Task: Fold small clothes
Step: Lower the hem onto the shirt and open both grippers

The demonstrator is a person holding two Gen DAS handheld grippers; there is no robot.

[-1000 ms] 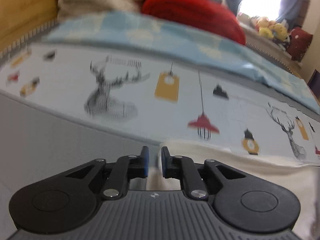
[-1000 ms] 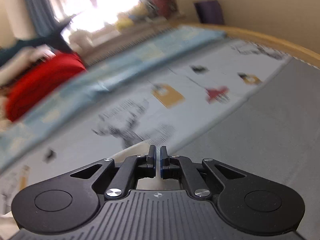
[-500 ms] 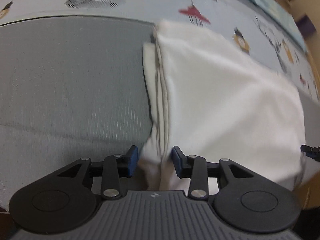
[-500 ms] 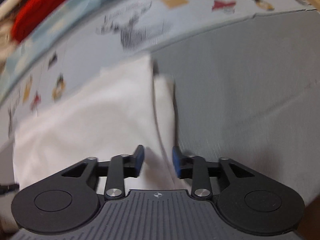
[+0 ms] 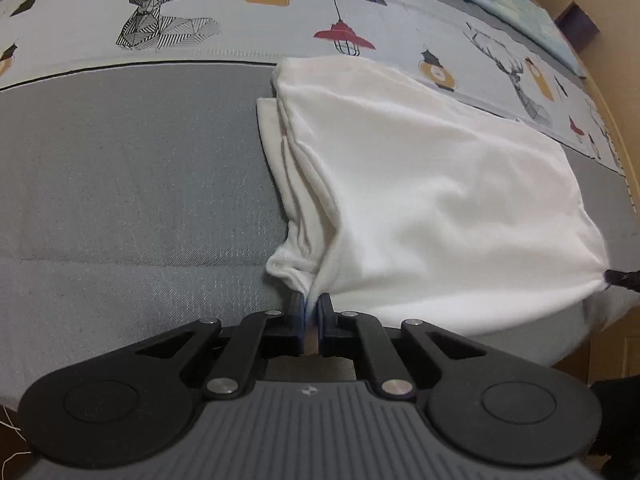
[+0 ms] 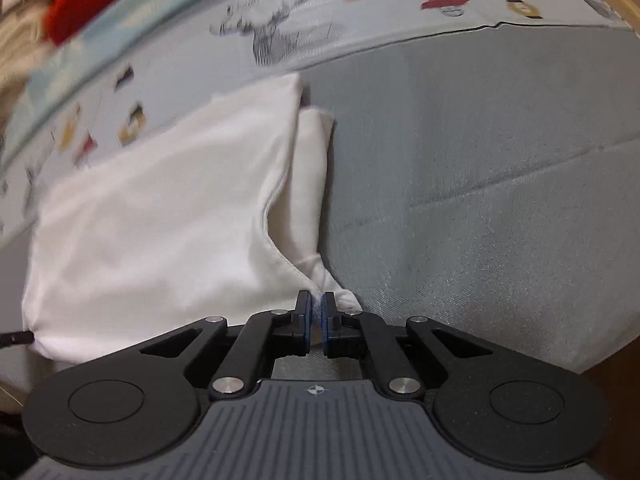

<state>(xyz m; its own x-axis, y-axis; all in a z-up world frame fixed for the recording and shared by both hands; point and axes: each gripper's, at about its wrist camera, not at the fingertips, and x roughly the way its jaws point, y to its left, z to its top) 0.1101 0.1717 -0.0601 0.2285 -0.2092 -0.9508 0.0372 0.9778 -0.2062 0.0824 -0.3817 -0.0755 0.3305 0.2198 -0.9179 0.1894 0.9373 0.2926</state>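
White garment (image 5: 420, 200), folded in layers, on grey bedding, near corners lifted

Grey bed cover (image 5: 132, 184); white garment (image 5: 420, 200) lies on it, overlapping printed sheet (image 5: 280, 12)

Right gripper (image 6: 317, 303) with jaws just closed, pinching the near corner of a white folded garment (image 6: 160, 220), cloth spreading ahead and left of it, grey bedcover (image 6: 480, 200) to its right, deer-print sheet (image 6: 280, 36) beyond

In the right wrist view the red bundle (image 6: 100, 0) and the printed sheet (image 6: 280, 28) at the top are smeared by blur, their details unreadable.
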